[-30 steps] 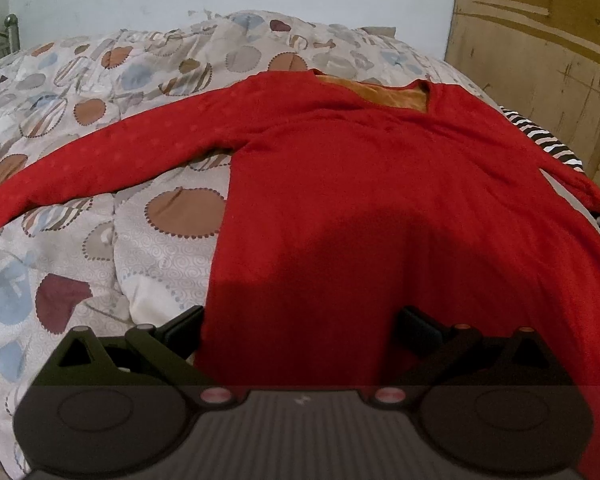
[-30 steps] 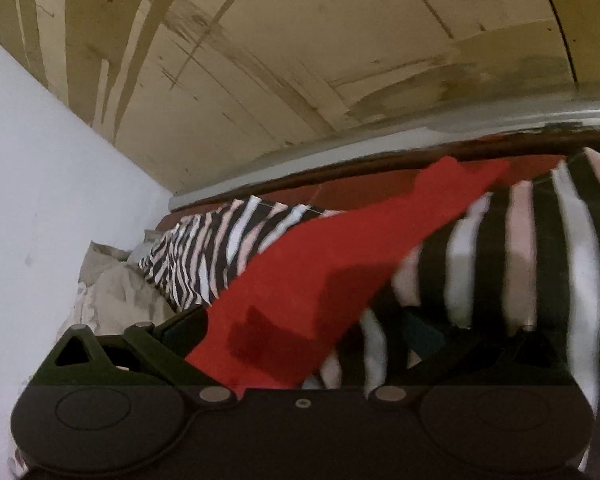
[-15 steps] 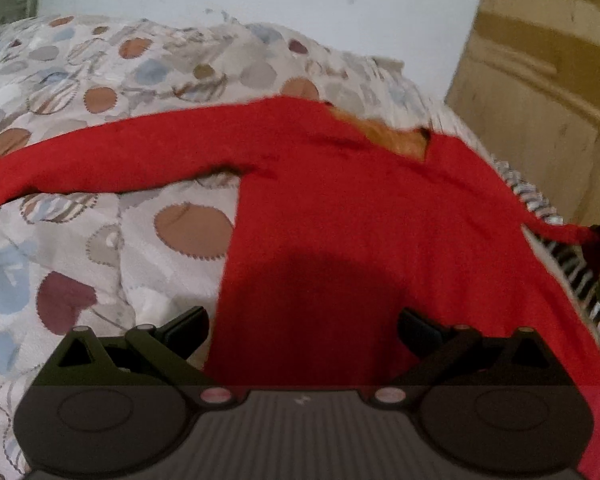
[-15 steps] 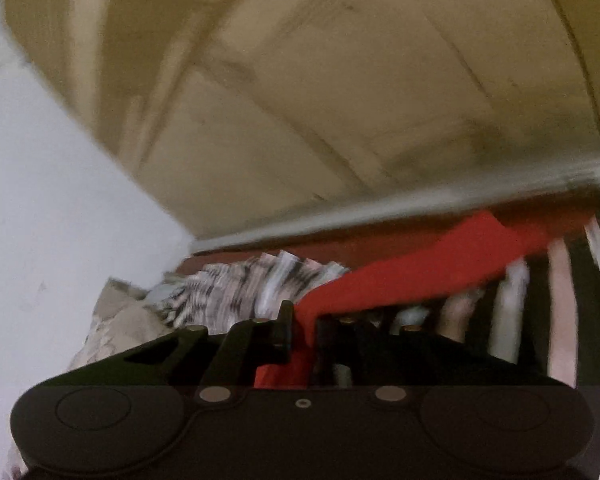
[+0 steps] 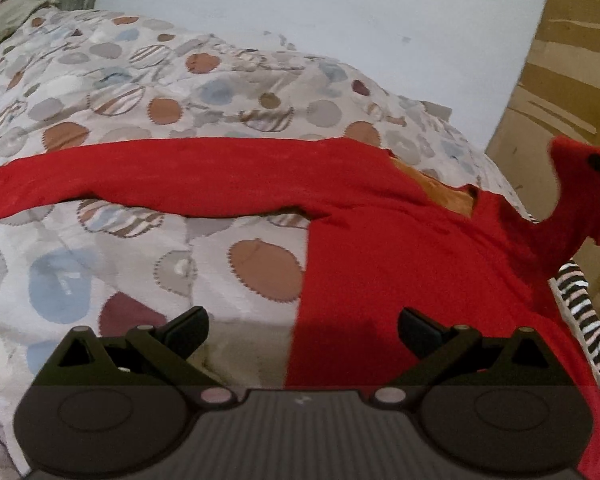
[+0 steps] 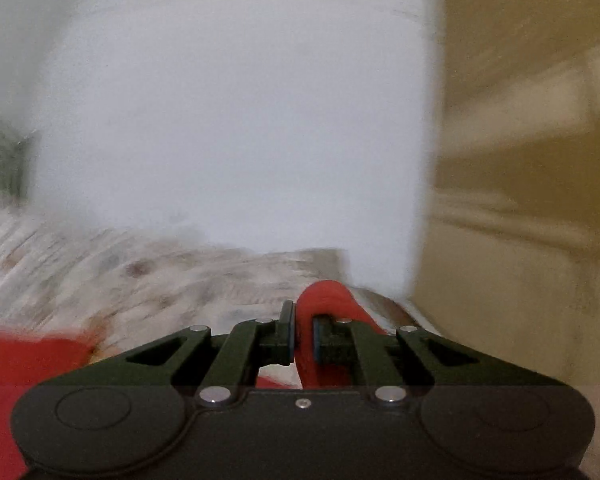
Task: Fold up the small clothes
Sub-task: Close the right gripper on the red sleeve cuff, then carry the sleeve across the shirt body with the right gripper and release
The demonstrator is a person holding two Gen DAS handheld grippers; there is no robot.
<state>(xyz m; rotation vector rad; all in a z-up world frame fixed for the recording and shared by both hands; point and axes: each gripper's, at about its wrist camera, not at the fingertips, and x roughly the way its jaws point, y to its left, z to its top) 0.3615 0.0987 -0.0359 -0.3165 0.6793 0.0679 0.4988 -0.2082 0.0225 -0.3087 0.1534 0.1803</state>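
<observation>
One right gripper point(image 6: 303, 336) pinching sleeve point(image 6: 328, 300)

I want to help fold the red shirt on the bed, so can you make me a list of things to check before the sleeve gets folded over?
1. Sleeve gripped: ok. The right gripper is shut on the red shirt at its sleeve end.
2. Sleeve lifted off the bed: ok. It hangs raised at the right edge in the left wrist view.
3. Left gripper free: ok. It is open, holding nothing, over the shirt's hem edge.
4. Shirt body flat: ok. It lies spread on the dotted quilt.
5. Other sleeve laid out: ok, stretched sideways.
6. Striped cloth clear of the fold: cannot tell; the shirt's edge covers part of it.
</observation>
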